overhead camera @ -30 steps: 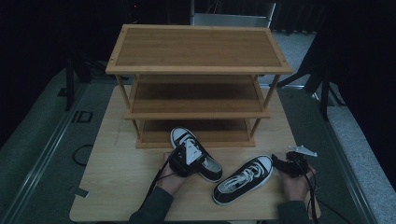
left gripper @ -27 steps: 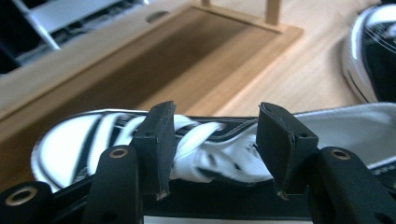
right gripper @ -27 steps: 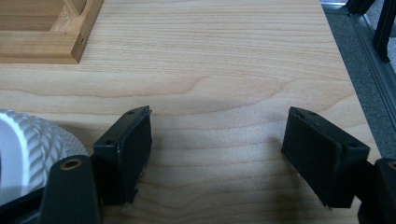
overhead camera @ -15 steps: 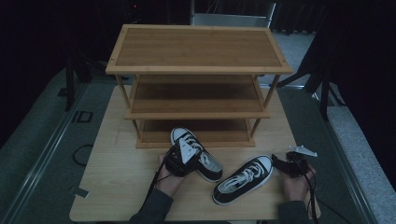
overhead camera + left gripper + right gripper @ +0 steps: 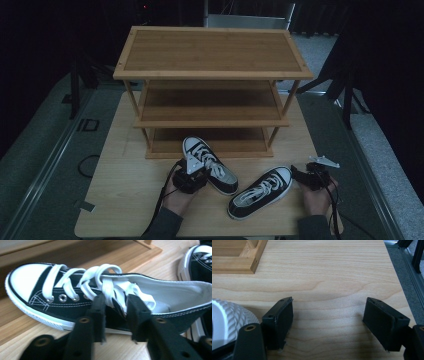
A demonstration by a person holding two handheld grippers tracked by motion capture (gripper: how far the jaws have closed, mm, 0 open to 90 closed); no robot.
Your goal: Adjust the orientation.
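Frankly, the room is dim, and the left gripper hides part of the left shoe, its fingers clenched on the shoe's side by the white laces. This black-and-white sneaker lies on the tabletop before the shelf. The right gripper gapes beside the right shoe.

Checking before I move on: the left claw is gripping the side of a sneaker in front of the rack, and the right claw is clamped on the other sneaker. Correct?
Not quite. The right claw is open over bare table, clamped on nothing; the right gripper view shows it. The left claw does grip the side of the sneaker in front of the rack.
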